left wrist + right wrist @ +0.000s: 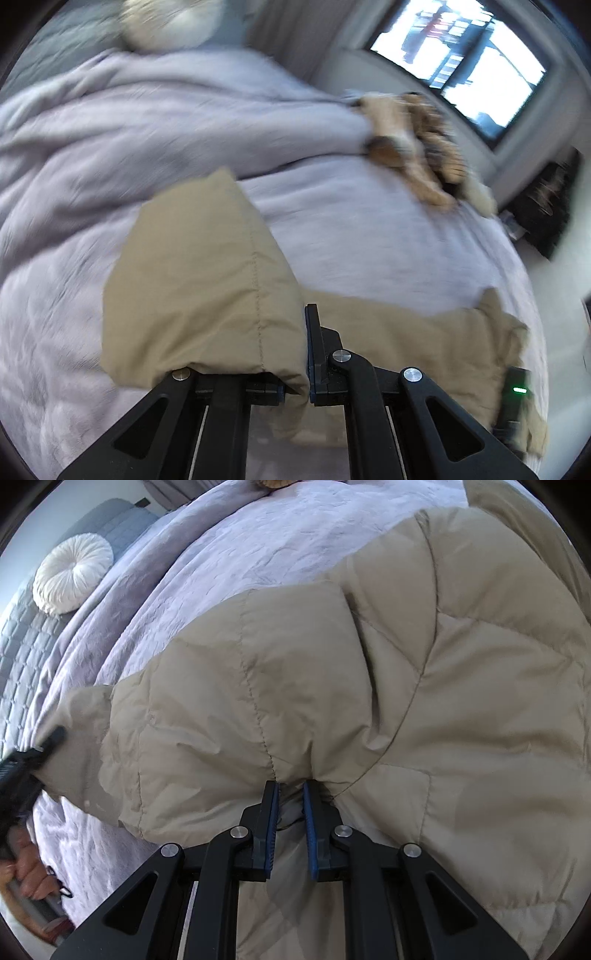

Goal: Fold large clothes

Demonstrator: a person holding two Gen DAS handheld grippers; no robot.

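A beige quilted puffer jacket (424,672) lies on a bed with a lilac blanket (229,554). My right gripper (290,794) is shut on a pinched fold of the jacket near its edge. My left gripper (301,354) is shut on the end of the jacket's sleeve (199,288), which drapes over its left finger and is lifted above the blanket (184,122). The left gripper also shows at the left edge of the right wrist view (44,746), at the sleeve's cuff. The rest of the jacket (424,339) lies to the right.
A round white cushion (72,574) rests on a grey quilted headboard (22,642) at the bed's far end. A plush toy (417,147) lies on the blanket near the bed's edge. A window (469,55) and dark furniture (546,206) stand beyond.
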